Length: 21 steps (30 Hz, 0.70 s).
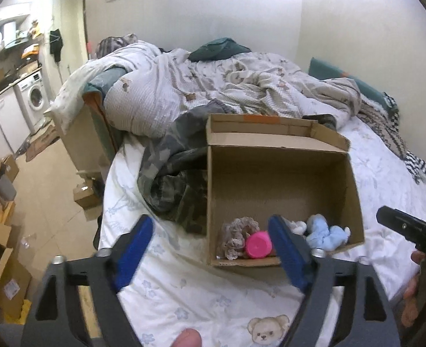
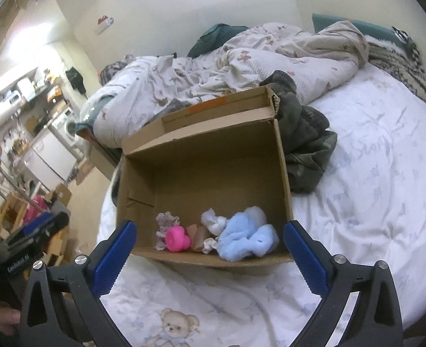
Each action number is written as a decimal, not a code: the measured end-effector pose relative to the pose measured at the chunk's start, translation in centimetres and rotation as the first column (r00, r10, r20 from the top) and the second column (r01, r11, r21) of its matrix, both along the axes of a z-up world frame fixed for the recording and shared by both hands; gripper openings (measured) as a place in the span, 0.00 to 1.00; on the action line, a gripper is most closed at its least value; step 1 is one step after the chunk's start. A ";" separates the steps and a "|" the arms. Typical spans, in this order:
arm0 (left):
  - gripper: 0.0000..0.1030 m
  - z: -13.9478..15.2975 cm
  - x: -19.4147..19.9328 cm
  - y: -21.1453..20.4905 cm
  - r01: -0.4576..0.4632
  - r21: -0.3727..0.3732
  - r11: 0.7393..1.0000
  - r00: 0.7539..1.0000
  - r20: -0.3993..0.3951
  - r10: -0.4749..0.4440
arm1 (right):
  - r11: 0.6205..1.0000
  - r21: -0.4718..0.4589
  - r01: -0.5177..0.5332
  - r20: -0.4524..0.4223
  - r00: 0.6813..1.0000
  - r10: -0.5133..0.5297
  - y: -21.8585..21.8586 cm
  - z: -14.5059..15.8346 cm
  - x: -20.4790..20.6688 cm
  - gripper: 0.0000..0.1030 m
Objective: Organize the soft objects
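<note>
An open cardboard box point(image 1: 282, 173) point(image 2: 207, 162) stands on the bed. Inside, along its near wall, lie a light blue plush point(image 1: 325, 235) point(image 2: 246, 238), a pink toy point(image 1: 258, 244) point(image 2: 177, 238), a beige lace scrunchie point(image 1: 236, 234) point(image 2: 166, 221) and a small white plush point(image 2: 214, 221). My left gripper point(image 1: 210, 245) is open and empty, just in front of the box. My right gripper point(image 2: 210, 245) is open and empty, also at the box's near edge; its body shows at the right of the left wrist view point(image 1: 409, 231).
A camouflage garment point(image 1: 172, 173) point(image 2: 305, 144) lies beside the box. A crumpled duvet point(image 1: 213, 86) point(image 2: 242, 66) covers the far bed. The white bear-print sheet point(image 1: 198, 295) point(image 2: 372, 173) is bare nearby. Floor, cardboard boxes point(image 1: 2, 260) and a washing machine point(image 1: 35, 98) are left.
</note>
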<state>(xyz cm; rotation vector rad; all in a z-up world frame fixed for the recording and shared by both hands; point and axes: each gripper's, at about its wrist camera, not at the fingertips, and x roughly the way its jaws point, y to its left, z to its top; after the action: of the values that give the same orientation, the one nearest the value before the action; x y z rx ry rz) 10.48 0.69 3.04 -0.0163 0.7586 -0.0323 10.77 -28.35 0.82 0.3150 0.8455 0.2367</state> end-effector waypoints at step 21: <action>1.00 -1.2 -2.0 -1.0 -0.009 0.002 1.000 0.999 -0.032 0.009 | 0.993 -0.118 0.011 0.047 0.999 -0.006 2.5 -0.2 -3.2 1.00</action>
<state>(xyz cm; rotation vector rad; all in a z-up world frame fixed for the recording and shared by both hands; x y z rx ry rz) 8.43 -0.29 1.86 -0.0181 0.7909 -0.0226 7.57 -25.83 0.58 0.2011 0.8085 0.1844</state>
